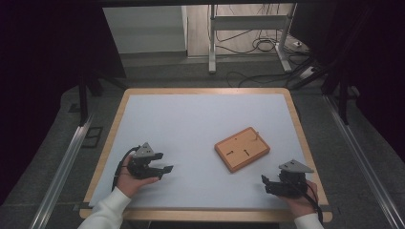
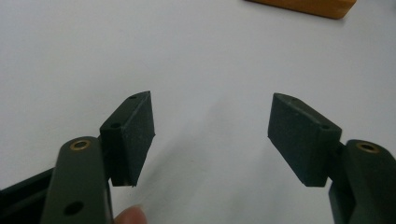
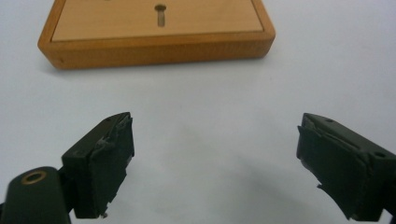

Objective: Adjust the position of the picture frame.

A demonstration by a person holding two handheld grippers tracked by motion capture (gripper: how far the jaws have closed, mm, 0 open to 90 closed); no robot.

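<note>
High view: one wooden board [image 1: 242, 149], two open tongs.

Wooden block [image 1: 242, 149]: flat rectangular orange-brown slab, rounded corners, paler inset top with small dark slots; lies flat on white table surface, turned askew, right of centre; small peg upright near far edge

White desk [image 1: 191, 124] with pale wooden edging, grey floor [image 1: 157, 76] beyond, metal stand legs [image 1: 212, 47], tangled cables [image 1: 260, 45].
</note>
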